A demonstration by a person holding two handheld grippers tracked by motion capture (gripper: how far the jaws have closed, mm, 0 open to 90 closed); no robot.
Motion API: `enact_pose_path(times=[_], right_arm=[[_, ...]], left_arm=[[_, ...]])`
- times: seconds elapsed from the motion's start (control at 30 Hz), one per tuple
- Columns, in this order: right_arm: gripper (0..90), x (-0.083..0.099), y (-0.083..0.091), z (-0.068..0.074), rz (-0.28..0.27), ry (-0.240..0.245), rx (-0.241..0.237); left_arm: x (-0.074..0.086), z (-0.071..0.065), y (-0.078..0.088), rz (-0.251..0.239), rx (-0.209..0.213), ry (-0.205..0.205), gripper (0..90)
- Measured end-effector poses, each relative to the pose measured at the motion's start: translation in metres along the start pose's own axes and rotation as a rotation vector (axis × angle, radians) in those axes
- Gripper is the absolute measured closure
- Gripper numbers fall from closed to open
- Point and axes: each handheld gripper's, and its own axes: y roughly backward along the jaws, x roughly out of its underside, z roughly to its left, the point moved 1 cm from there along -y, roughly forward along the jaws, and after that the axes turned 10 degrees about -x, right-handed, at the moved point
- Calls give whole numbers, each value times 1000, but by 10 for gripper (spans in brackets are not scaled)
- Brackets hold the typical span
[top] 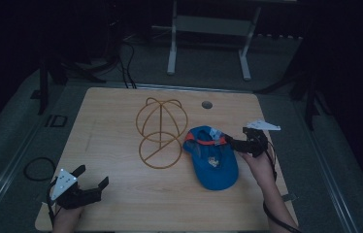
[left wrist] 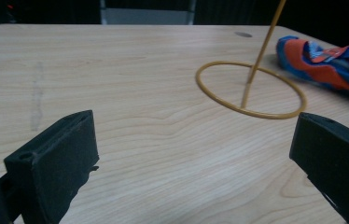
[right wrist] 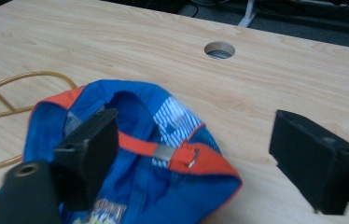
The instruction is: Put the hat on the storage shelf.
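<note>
1. Two things lie on the wooden desk [top: 121,111]: a blue baseball cap [top: 213,162] with orange trim, and just beside it on its left a gold wire hat stand [top: 161,131] with a round base ring.
2. The cap rests on the right part of the desk, its back opening turned away from the person, with the orange strap [right wrist: 137,143] and its metal buckle showing in the right gripper view.
3. The right hand-held gripper [top: 238,143] is at the back edge of the cap. Its jaws are spread apart, one over the blue cloth and one over bare wood, so nothing is grasped yet.
4. The left hand-held gripper [top: 92,177] waits near the front left corner of the desk, well apart from both things, jaws wide and released.
5. I judge the step in hand is the reach to take the cap at its back rim.
6. The next move probably calls for closing the right jaws on the rim or strap, then lifting the cap over the wire dome of the stand.
</note>
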Motion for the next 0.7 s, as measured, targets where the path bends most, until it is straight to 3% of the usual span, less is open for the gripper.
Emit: enact_pose_path(times=[0.1, 0.27, 0.4, 0.7], right_arm=[[203, -4, -18, -6, 33, 26, 12], [220, -4, -29, -10, 48, 14, -9], [228, -2, -55, -14, 95, 11, -33], [245, 3, -81, -24, 166, 15, -46]], left_arm=[[0, 1, 0, 12, 12, 0, 14], [0, -1, 0, 7, 17, -15, 13], [1, -2, -1, 13, 21, -25, 13], [3, -2, -4, 34, 56, -21, 13]])
